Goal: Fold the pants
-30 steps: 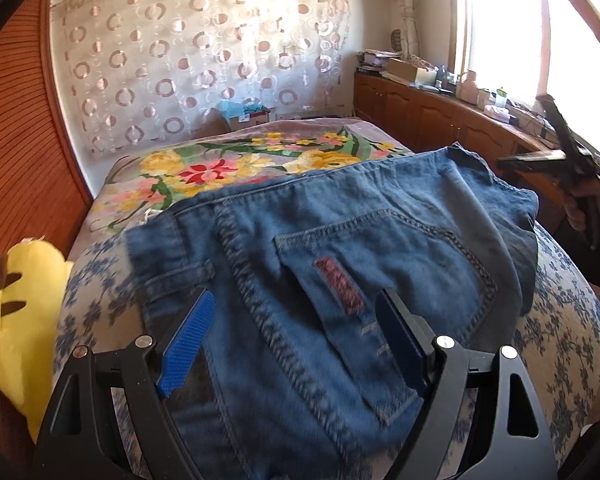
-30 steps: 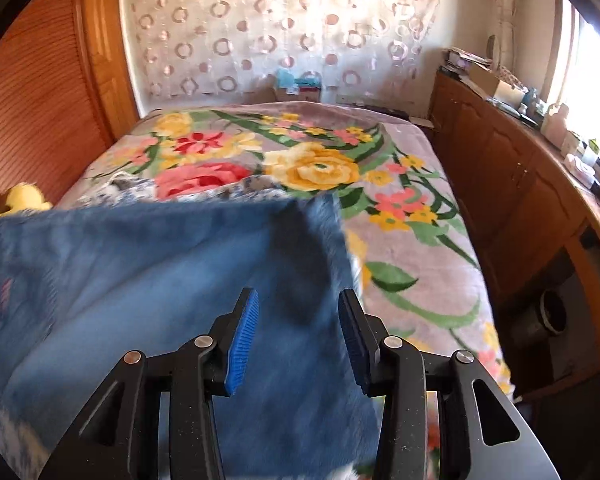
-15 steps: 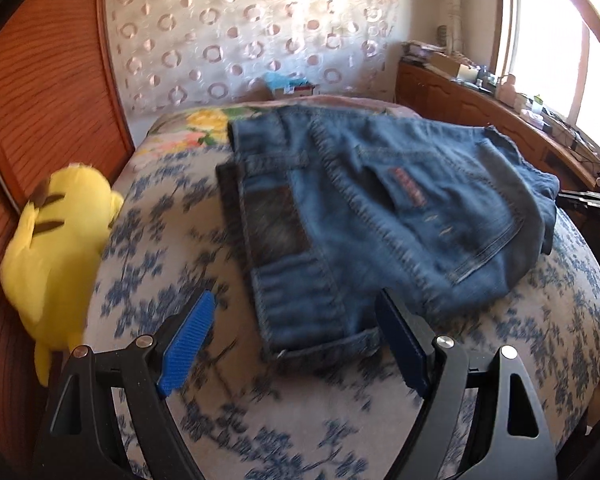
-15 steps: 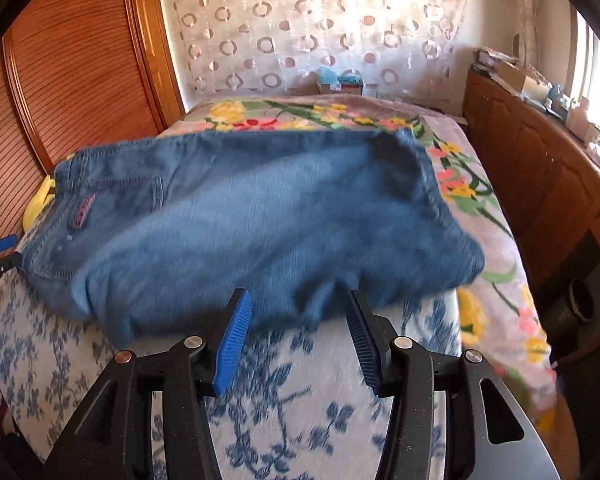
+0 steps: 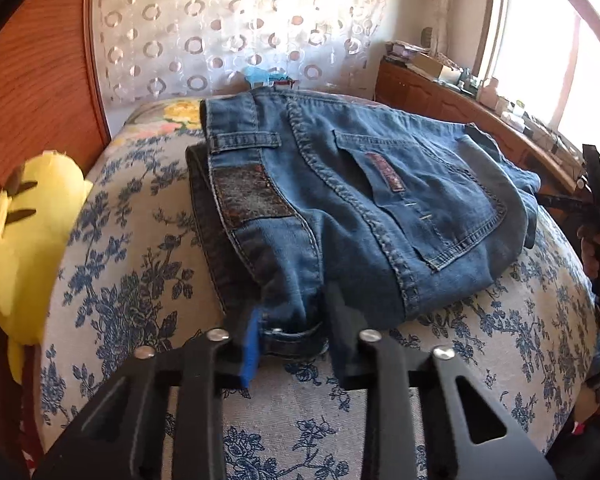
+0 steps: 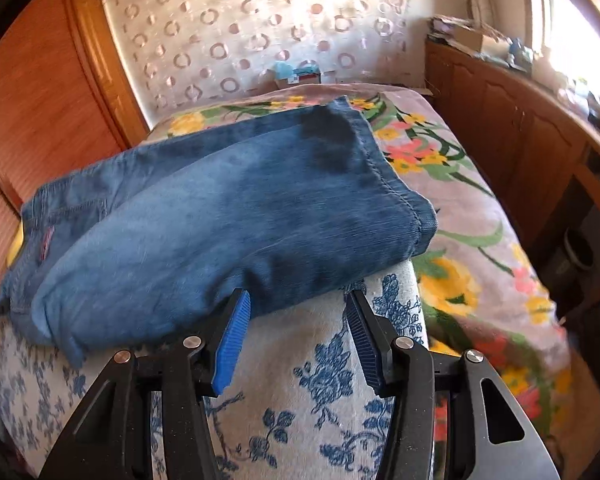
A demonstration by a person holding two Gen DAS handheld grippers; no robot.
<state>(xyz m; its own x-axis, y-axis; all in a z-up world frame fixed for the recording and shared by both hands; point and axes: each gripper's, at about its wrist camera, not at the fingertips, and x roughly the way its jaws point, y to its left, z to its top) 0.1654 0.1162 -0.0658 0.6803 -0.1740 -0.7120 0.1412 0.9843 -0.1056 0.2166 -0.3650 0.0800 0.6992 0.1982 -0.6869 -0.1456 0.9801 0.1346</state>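
Note:
Blue jeans (image 5: pixel 356 208) lie folded on the blue-flowered bed cover (image 5: pixel 140 280), waistband and back pocket up. My left gripper (image 5: pixel 292 340) has its jaws narrowed around the near waistband corner, the cloth between the pads. In the right wrist view the folded legs of the jeans (image 6: pixel 236 216) lie across the bed. My right gripper (image 6: pixel 296 328) is open, just short of the jeans' near edge, with nothing between its fingers. The right gripper also shows at the far right of the left wrist view (image 5: pixel 596 200).
A yellow plush toy (image 5: pixel 20 232) lies at the bed's left edge by the wooden panel. A floral blanket (image 6: pixel 452 208) covers the far and right part of the bed. A wooden cabinet (image 6: pixel 532 132) with clutter runs along the right under the window.
My left gripper moved forward to the waistband corner and closed its jaws around it. My right gripper came nearer to the jeans' edge and stayed open.

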